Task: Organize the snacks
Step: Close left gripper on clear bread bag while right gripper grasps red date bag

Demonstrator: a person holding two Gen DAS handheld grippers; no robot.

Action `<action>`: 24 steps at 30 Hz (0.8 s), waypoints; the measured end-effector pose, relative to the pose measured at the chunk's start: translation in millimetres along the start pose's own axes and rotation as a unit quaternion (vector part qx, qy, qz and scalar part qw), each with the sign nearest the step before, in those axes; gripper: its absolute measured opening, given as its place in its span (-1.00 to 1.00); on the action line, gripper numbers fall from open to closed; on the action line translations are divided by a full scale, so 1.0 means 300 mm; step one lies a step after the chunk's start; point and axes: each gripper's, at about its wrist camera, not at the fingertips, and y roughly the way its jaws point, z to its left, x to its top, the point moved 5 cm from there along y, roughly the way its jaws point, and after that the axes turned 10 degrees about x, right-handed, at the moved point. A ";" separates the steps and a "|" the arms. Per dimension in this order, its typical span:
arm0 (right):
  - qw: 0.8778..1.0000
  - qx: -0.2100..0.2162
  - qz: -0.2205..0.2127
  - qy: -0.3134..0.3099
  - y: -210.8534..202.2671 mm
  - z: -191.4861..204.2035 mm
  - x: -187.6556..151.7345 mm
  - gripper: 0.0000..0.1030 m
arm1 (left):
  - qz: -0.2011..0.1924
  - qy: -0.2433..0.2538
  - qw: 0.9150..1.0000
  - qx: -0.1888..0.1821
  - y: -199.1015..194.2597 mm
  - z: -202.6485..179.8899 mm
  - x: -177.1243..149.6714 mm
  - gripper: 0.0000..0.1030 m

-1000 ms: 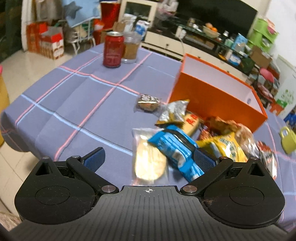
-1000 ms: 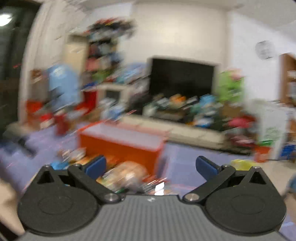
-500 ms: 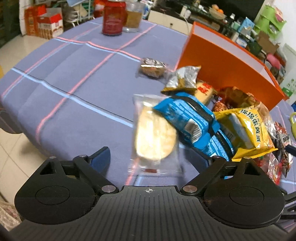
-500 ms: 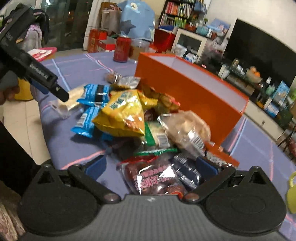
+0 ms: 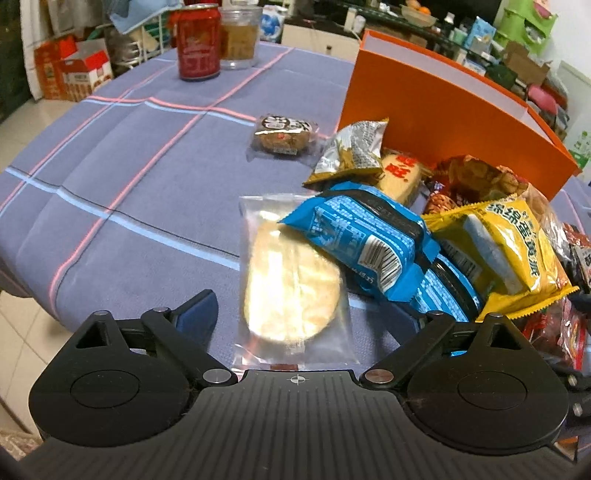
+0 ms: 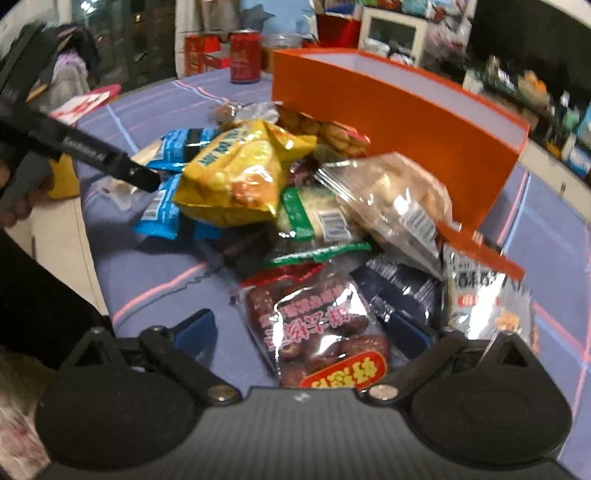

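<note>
A pile of snack packets lies on the blue checked tablecloth [image 5: 110, 177] in front of an open orange box [image 5: 436, 110]. My left gripper [image 5: 299, 317] is open, its fingers on either side of a clear-wrapped rice cracker [image 5: 291, 280], beside a blue packet [image 5: 369, 240] and a yellow packet [image 5: 506, 251]. My right gripper [image 6: 303, 332] is open, its fingers on either side of a red date packet [image 6: 317, 325]. The orange box [image 6: 399, 107] stands behind the pile in the right wrist view. The left gripper also shows in the right wrist view [image 6: 144, 177].
A small wrapped cake [image 5: 282, 134] lies apart from the pile. A red can [image 5: 197, 42] and a glass jar [image 5: 240, 35] stand at the table's far side. The table edge runs close in front of both grippers. Cluttered shelves and boxes lie beyond.
Both grippers have moved down and closer to the pile. The left now straddles the rice cracker; the right swung down from the room view and straddles the date packet.
</note>
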 end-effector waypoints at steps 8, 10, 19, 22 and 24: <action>1.000 -0.008 -0.003 0.030 -0.020 0.002 -0.025 0.51 | -0.003 -0.012 1.000 -0.007 -0.005 0.034 0.010 0.43; 1.000 -0.008 -0.003 0.029 -0.020 0.017 -0.031 0.53 | -0.002 -0.028 1.000 -0.013 -0.008 0.054 0.010 0.43; 0.999 -0.012 -0.009 0.036 -0.018 0.031 -0.024 0.54 | -0.027 -0.030 0.998 -0.042 -0.014 0.003 0.002 0.47; 0.999 -0.015 -0.018 0.040 -0.019 0.032 -0.029 0.54 | -0.045 -0.014 0.999 -0.025 -0.005 -0.009 0.001 0.51; 0.999 -0.017 -0.017 0.040 -0.019 0.032 -0.027 0.54 | -0.049 -0.008 0.998 -0.026 -0.002 -0.011 -0.002 0.56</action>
